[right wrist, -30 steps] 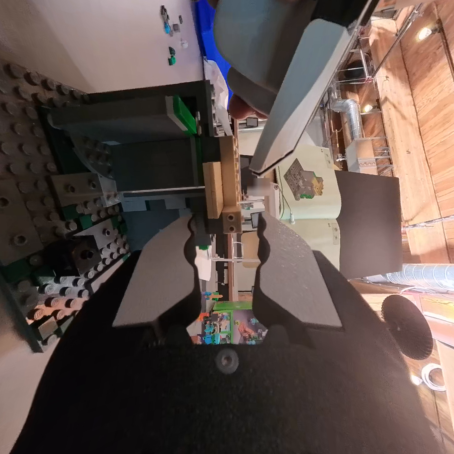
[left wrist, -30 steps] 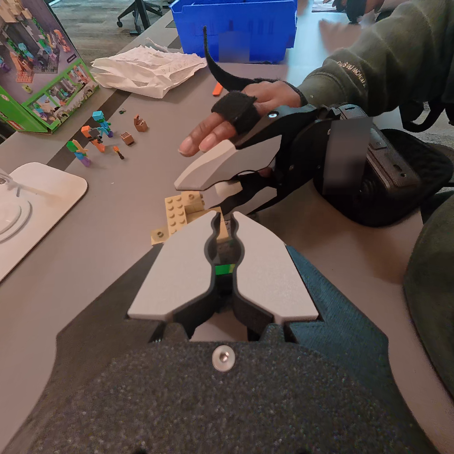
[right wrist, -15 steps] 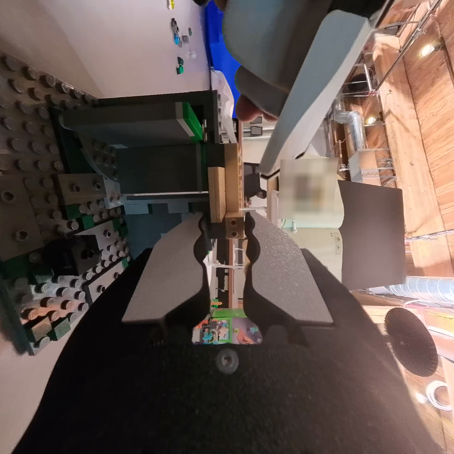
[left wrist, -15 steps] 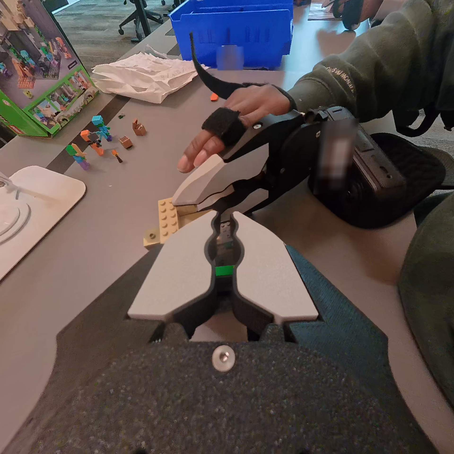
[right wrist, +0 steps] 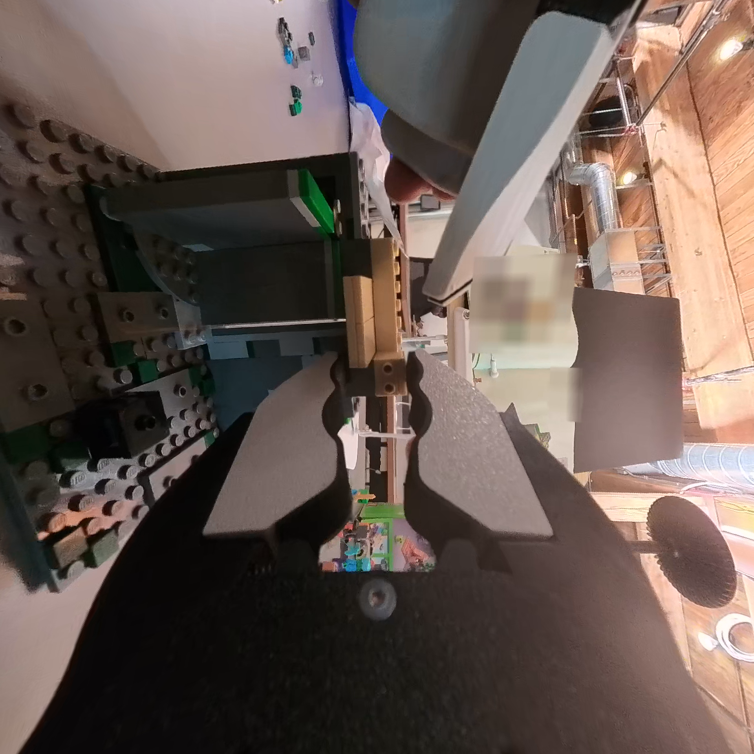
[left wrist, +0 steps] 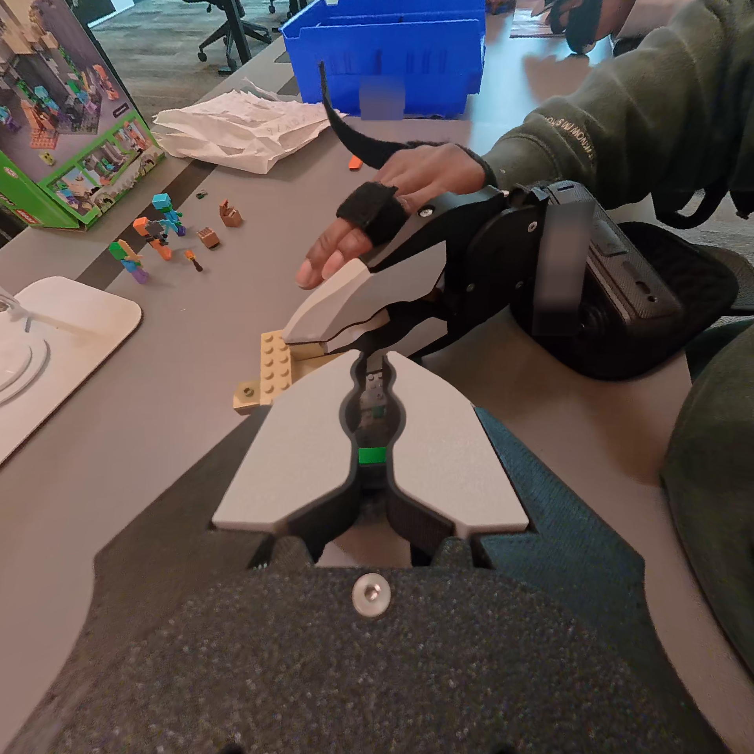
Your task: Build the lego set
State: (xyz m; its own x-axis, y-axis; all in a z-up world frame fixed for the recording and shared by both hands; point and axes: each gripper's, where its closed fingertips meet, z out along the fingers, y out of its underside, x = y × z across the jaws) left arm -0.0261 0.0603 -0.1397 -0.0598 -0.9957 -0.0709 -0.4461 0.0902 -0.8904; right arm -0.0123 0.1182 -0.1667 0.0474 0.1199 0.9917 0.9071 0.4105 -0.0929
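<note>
Lego build (right wrist: 367, 310) between both grippers' fingers (right wrist: 461, 444)

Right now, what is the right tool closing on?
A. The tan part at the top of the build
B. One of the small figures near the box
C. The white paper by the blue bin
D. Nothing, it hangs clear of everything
A: in the right wrist view the right tool has its fingertips on either side of the tan part of the build.
</note>
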